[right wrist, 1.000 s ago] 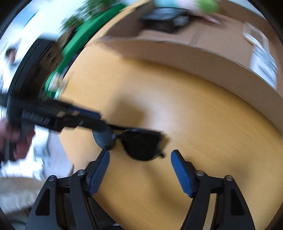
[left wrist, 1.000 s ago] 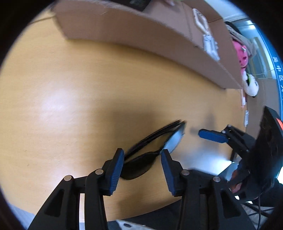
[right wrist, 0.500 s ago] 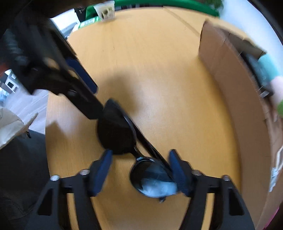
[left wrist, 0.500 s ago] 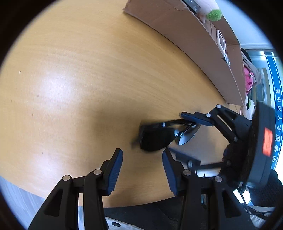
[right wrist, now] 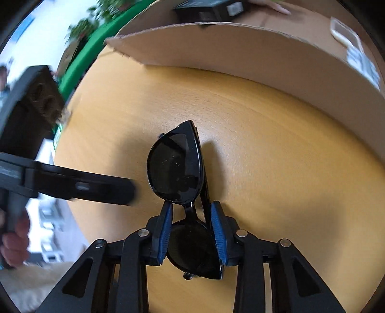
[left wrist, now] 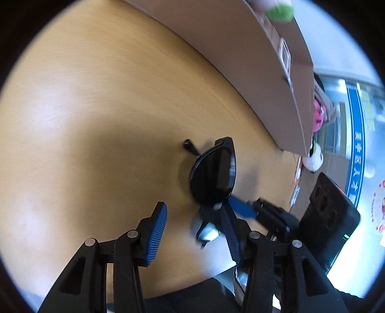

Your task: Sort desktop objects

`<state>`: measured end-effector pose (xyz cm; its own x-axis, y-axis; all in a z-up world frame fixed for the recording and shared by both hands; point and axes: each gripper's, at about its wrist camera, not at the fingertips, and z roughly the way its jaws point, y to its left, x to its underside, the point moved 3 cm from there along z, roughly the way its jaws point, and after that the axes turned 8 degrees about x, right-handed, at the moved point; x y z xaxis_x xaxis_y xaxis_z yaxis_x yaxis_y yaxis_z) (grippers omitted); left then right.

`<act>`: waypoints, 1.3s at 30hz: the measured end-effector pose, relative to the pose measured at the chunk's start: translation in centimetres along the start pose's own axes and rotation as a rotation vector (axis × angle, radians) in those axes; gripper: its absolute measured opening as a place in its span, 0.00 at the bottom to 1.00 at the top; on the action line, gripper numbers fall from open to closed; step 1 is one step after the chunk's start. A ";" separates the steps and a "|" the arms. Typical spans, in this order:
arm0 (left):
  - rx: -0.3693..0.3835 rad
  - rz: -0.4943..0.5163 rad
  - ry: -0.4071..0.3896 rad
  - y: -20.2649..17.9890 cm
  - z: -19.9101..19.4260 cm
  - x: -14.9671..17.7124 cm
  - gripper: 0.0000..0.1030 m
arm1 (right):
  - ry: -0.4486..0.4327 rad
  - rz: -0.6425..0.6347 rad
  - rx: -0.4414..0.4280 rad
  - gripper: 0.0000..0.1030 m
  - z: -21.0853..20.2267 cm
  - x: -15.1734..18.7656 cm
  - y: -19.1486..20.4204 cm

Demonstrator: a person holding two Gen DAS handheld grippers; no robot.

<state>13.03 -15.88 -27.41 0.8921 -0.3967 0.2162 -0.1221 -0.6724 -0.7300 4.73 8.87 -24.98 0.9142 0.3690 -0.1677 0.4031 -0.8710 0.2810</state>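
Observation:
Black sunglasses (right wrist: 176, 168) sit folded between the blue pads of my right gripper (right wrist: 192, 214), which is shut on their bridge and holds them on edge over the wooden table (right wrist: 276, 156). In the left wrist view the sunglasses (left wrist: 214, 173) stand ahead and to the right of my left gripper (left wrist: 192, 221), which is open and empty. The right gripper's blue fingertip (left wrist: 240, 208) shows just below the lens. The left gripper's arm (right wrist: 84, 185) crosses the right wrist view at left.
An open cardboard box (right wrist: 264, 55) lies along the far side of the table, with a black device (right wrist: 211, 9) and a white item (right wrist: 344, 33) inside. In the left wrist view the box (left wrist: 240, 60) runs to the upper right, with plush toys (left wrist: 317, 115) beyond it.
My right gripper has closed on the sunglasses and turned them upright. My left gripper has let them go and drawn back to the left, staying open.

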 end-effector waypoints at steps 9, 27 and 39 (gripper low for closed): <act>0.041 0.165 -0.007 -4.9 -1.7 -0.6 0.29 | -0.102 0.093 -0.103 0.33 -4.8 -0.3 0.1; 0.111 0.368 -0.036 -16.5 -4.3 -11.1 0.25 | -0.332 0.238 -0.096 0.22 -13.5 -10.7 -2.5; 0.085 0.281 0.052 -14.9 1.1 -20.3 0.25 | -0.219 0.351 -0.074 0.21 -8.5 -17.7 -8.5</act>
<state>-2.75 2.85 -21.67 0.8047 -0.5930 0.0295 -0.3222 -0.4779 -0.8172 -14.50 12.48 -16.34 0.9692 -0.0303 -0.2443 0.0784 -0.9029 0.4227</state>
